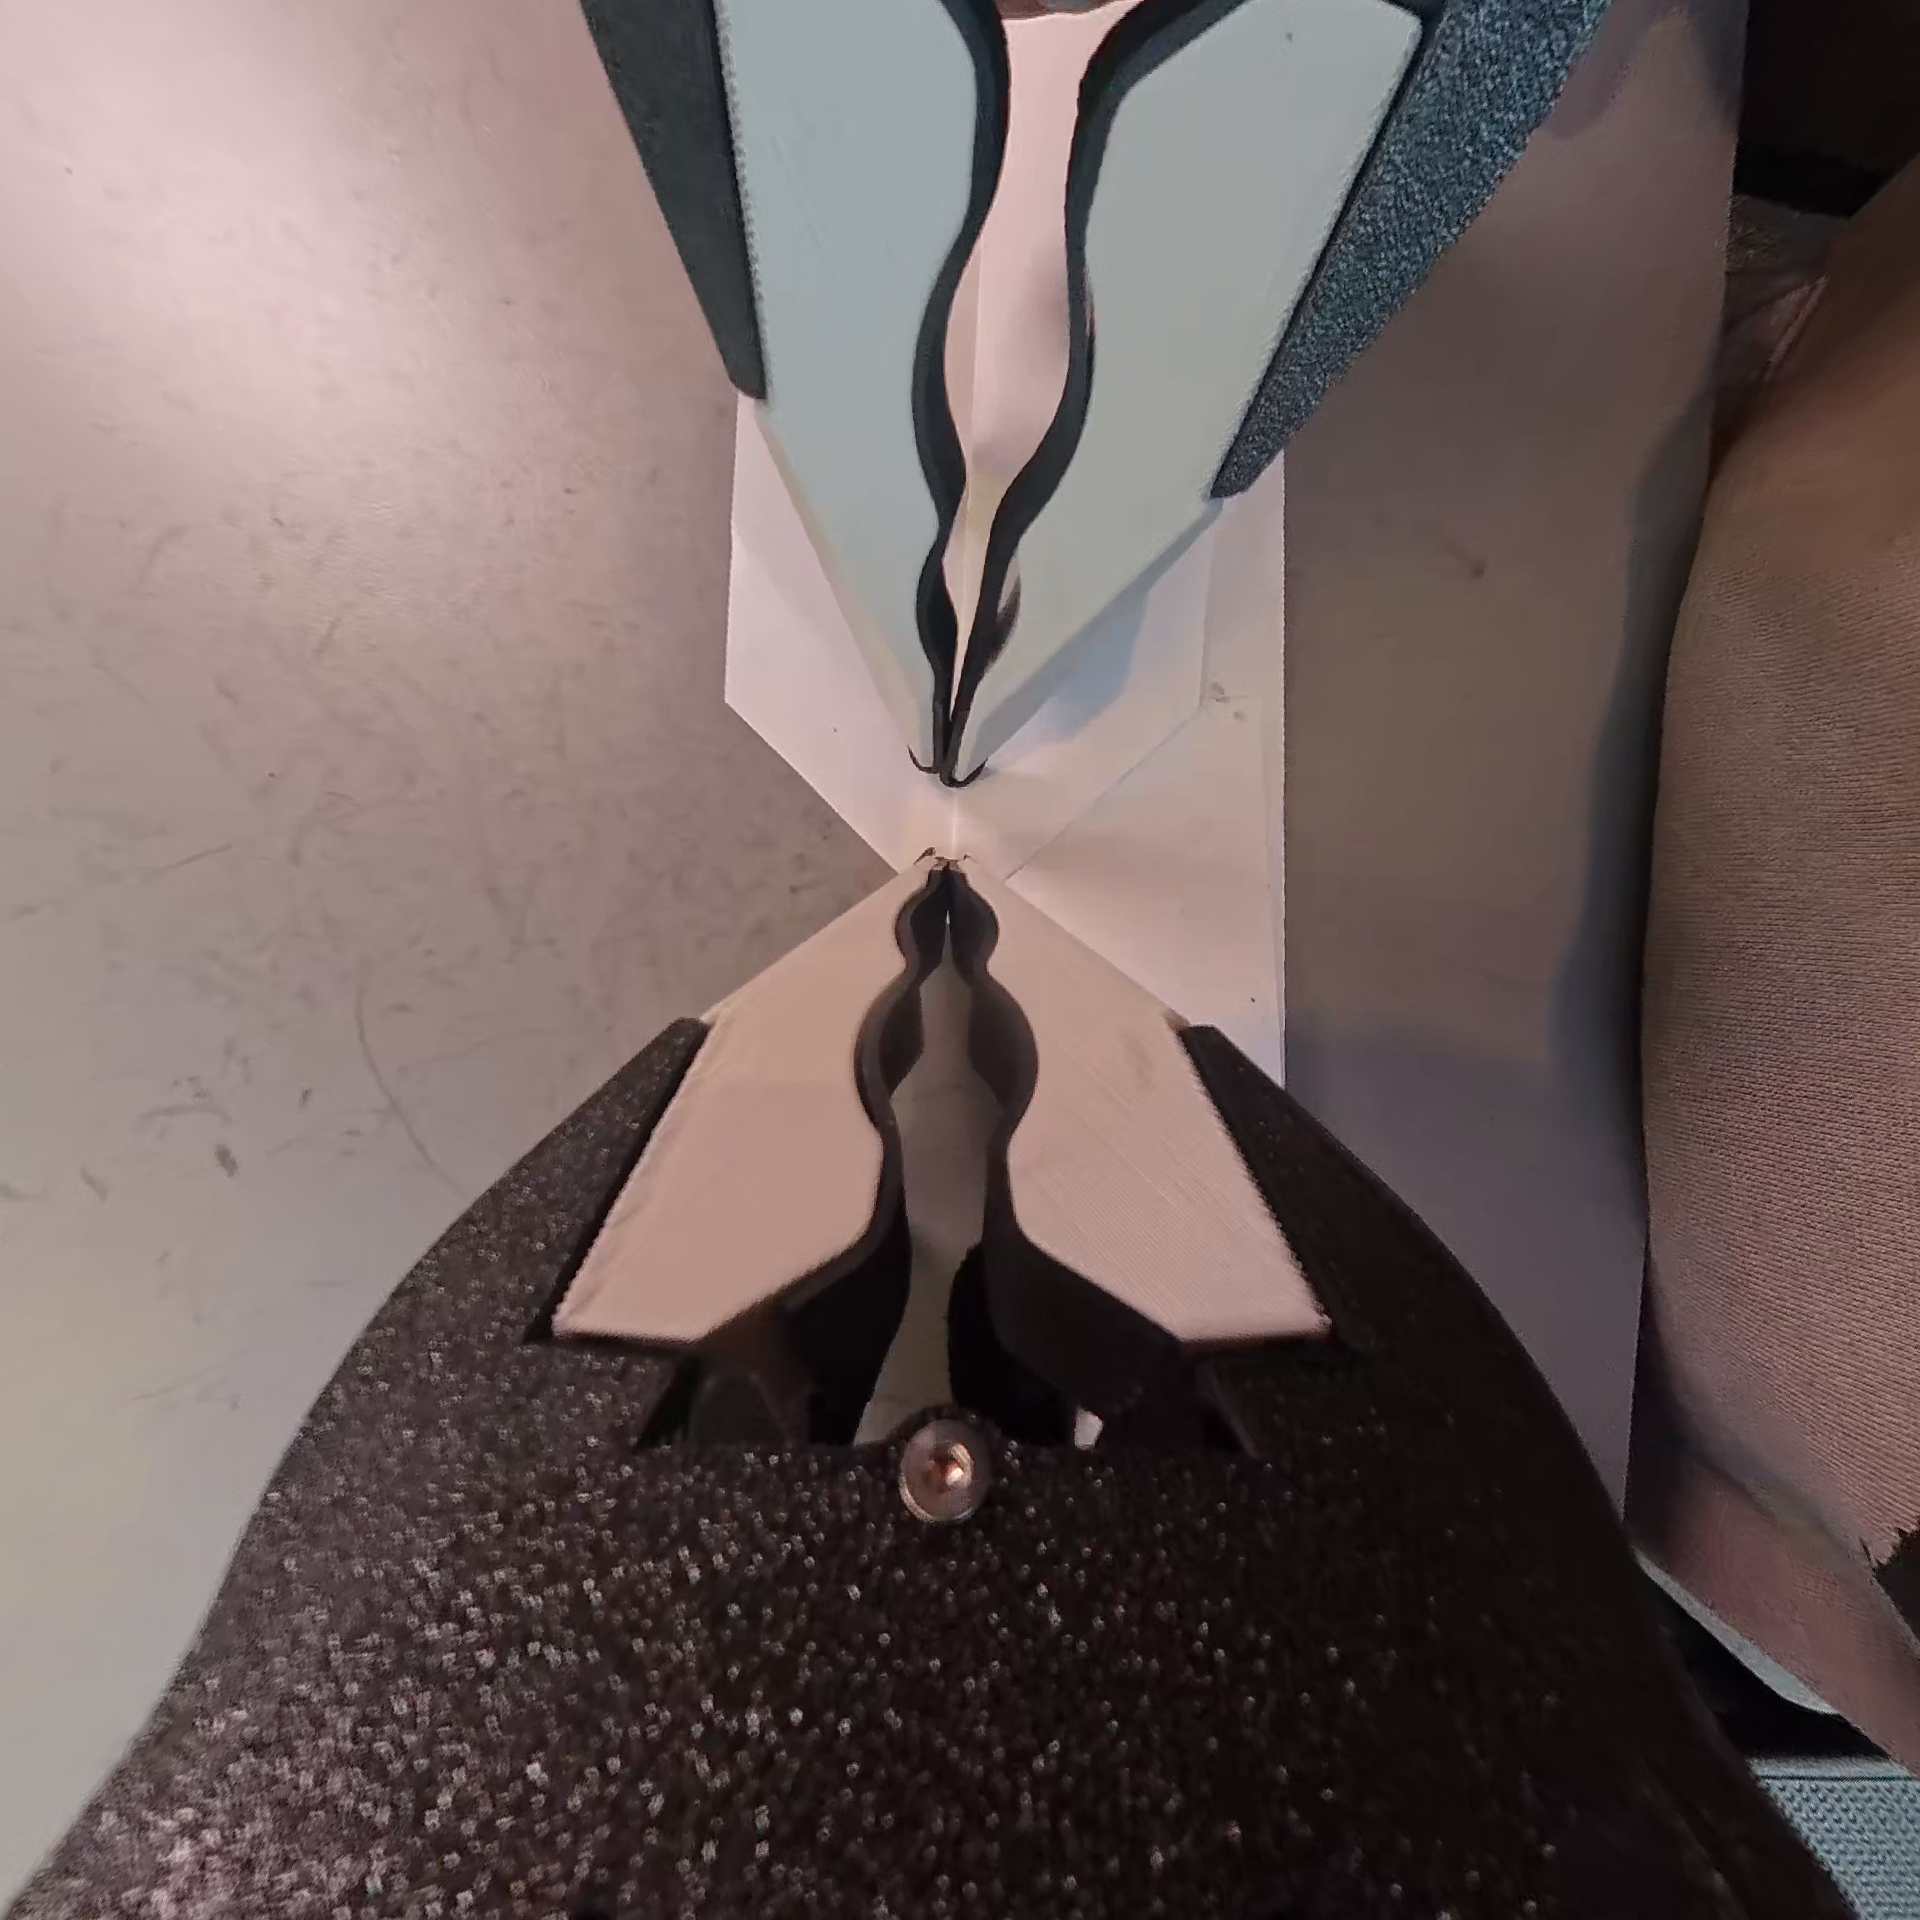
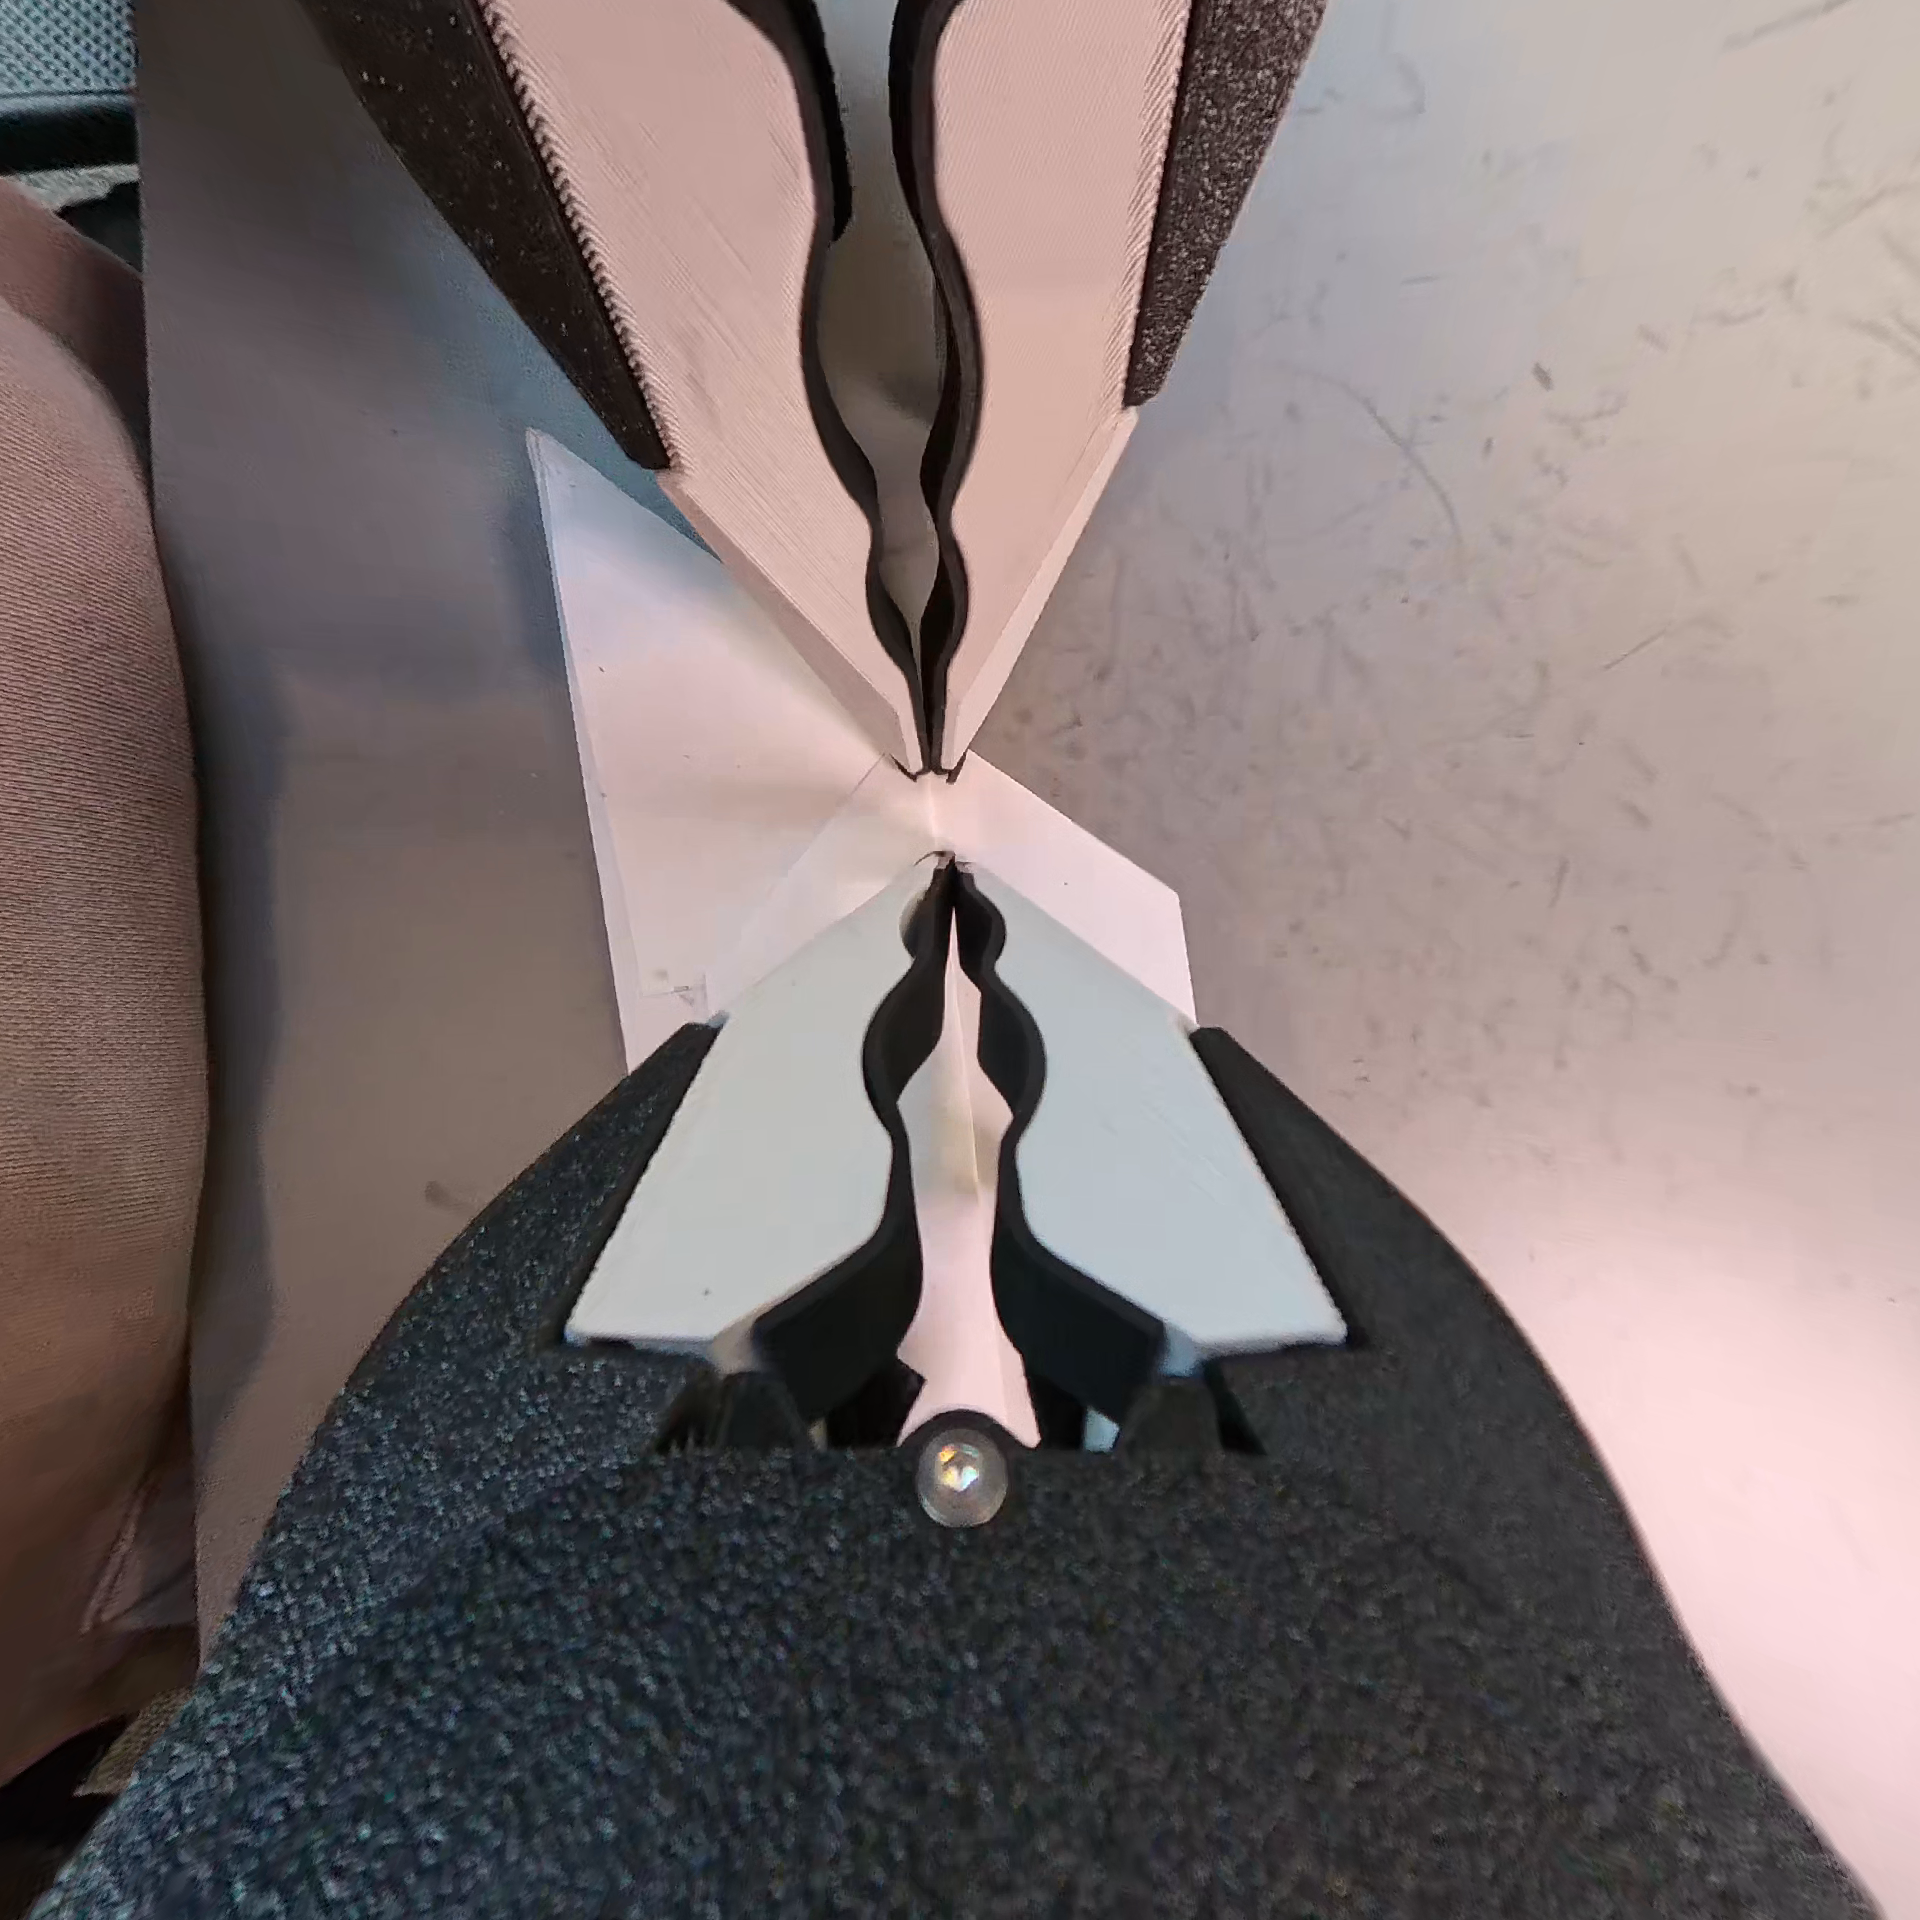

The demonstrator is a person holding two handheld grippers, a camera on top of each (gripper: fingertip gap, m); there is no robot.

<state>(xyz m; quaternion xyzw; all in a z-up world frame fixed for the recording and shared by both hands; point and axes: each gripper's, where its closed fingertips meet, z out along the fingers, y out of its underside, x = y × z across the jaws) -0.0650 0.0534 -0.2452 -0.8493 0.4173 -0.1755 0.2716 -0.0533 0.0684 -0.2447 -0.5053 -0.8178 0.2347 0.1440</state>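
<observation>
The folded white paper sheet [image 1: 1132, 883] lies on the scuffed pale grey bench [image 1: 364, 623], close to the bench's edge, where a stretch of brownish-pink fabric [image 1: 1787, 935] shows beyond. Diagonal creases run across the paper and meet at a central ridge, which stands slightly raised from the bench.

The left gripper [image 1: 948, 875], with white ribbed fingers lined by wavy black rubber pads and a black speckled body, is clenched on that ridge of the paper; its tips are pressed together with the fold caught between them. In the left wrist view the right gripper [image 1: 948, 774] comes in from the opposite side of the paper, tip to tip with the left one, only a short stretch of the ridge showing between them.

The right wrist view shows the same meeting from the other end. The right gripper [image 2: 943, 868] is likewise clamped on the paper [image 2: 686, 748], the fold running up between its black pads. The left gripper [image 2: 930, 771] faces it just across the ridge. On the bench [image 2: 1507, 623], the paper's flat wings spread out to either side of both grippers, and the fabric [image 2: 83, 831] lies past the bench edge beside the paper.
</observation>
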